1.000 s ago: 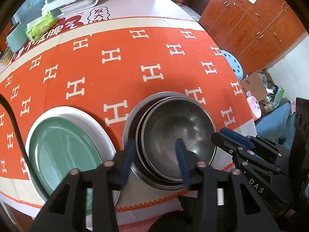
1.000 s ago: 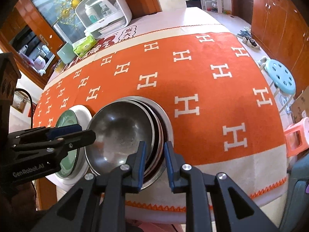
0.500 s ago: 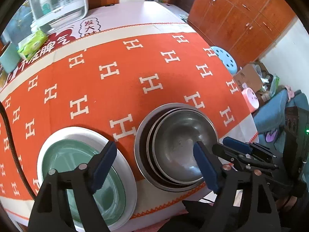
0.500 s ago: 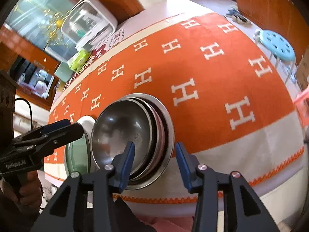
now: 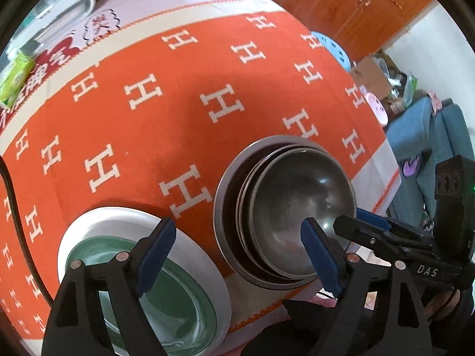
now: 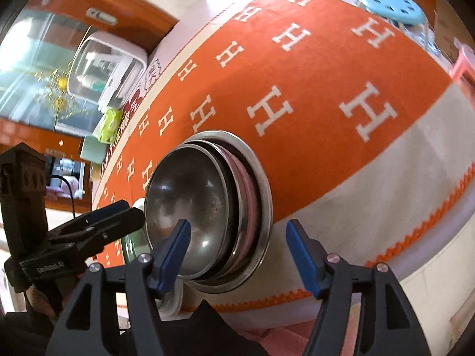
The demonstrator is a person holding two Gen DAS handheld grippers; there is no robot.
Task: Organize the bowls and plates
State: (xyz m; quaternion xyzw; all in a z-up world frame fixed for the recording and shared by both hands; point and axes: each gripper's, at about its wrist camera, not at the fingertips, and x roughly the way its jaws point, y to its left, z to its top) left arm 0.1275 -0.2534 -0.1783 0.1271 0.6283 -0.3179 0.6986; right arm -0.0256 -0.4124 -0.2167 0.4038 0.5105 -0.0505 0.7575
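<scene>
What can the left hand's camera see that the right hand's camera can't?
Only the left camera shows the whole green plate in its white plate, plus a cardboard box. Only the right camera shows the clear-fronted white box. Both show the stacked metal bowls, the orange cloth and the blue stool.

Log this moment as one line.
left gripper: opening, holds nothing | right gripper: opening, holds nothing | steel bowls: nested | green plate: inside white plate, beside bowls

Two close wrist views, steeply down, both sharing the nested steel bowls.
</scene>
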